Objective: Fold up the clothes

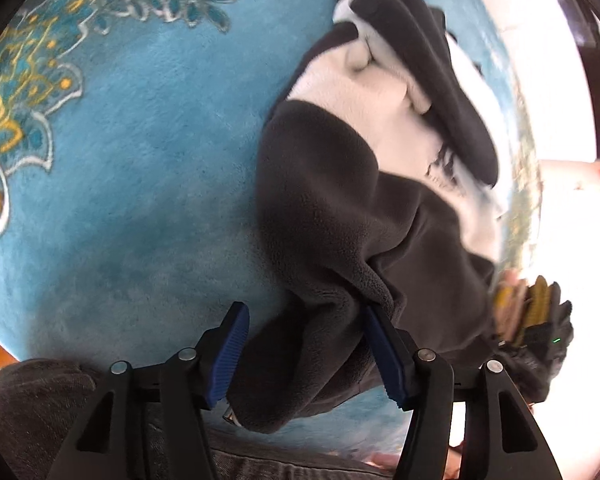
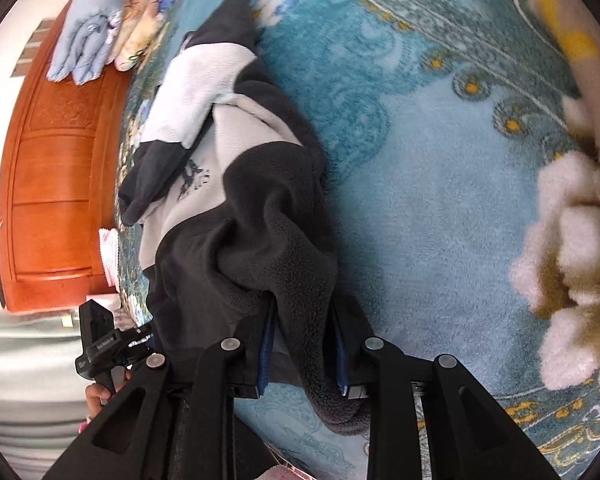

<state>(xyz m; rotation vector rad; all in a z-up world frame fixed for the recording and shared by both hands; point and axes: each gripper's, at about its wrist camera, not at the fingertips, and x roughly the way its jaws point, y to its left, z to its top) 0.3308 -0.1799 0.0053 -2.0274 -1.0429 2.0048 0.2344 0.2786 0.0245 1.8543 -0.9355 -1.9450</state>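
Fleece (image 1: 340, 208) fills the gap of both tongs: the left tongs (image 1: 306, 354) stand fairly wide, a dark hem corner hanging between the blue pads and lying against the right one, so whether it is pinched or only draped cannot be told; the right tongs (image 2: 302, 354) are nearly closed, a thick fold of the same dark cloth (image 2: 260, 216) pinched between the pads. From these two held points the garment, dark grey with a white panel and a small printed mark, runs away across a blue patterned blanket (image 1: 140, 140), bunched and creased, one sleeve thrown over the white part. It lies as a loose heap, not a flat stack, so the fold is judged unfinished: edges are not aligned and the sleeves are not tucked. Smoothing, squaring and at least one clean fold appear to be left. Folded bedding (image 2: 96, 36) lies at the far edge by a wooden headboard (image 2: 48, 168); a plush toy (image 2: 572, 248) rests to the right.
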